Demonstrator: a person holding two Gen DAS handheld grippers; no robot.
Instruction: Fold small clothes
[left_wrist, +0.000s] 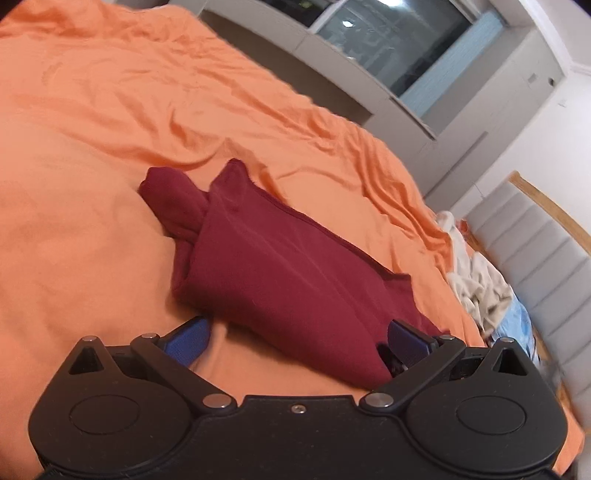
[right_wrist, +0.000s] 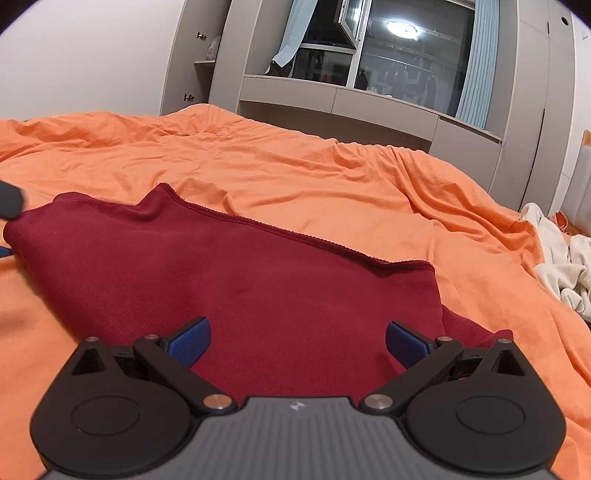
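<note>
Blue-padded fingers (right_wrist: 190, 341) of the right tool (right_wrist: 297, 341) stand wide apart, gripping nothing. Directly below and between them lies the dark red knit garment (right_wrist: 229, 280), spread on the wrinkled orange bed sheet (right_wrist: 295, 177). Its ribbed hem runs diagonally ahead of the tool, from the upper left down toward the right. At the far left edge of this view, a black part of the other tool touches or nearly touches the garment's left corner; contact cannot be confirmed.

The left tool (left_wrist: 297, 341) is likewise spread open with nothing held. Its left finger (left_wrist: 188, 341) sits over bare sheet (left_wrist: 110, 129). Its right finger is just beside the near edge of the same garment (left_wrist: 280, 273), whose cloth partly covers the linkage behind that finger. From this tool, the garment extends forward and to the left as a folded slab, with a rolled or bunched portion at its far left end. This view is somewhat blurred.

To the right of both tools, at the sheet's edge, lies a crumpled pile of cream-white cloth (right_wrist: 565, 266) (left_wrist: 480, 288). A pale blue item (left_wrist: 517, 321) lies just beside that pile, nearer the left tool. Ahead of both tools stand grey built-in cabinets (right_wrist: 332, 99) below a dark window (right_wrist: 406, 48) with pale blue curtains.
</note>
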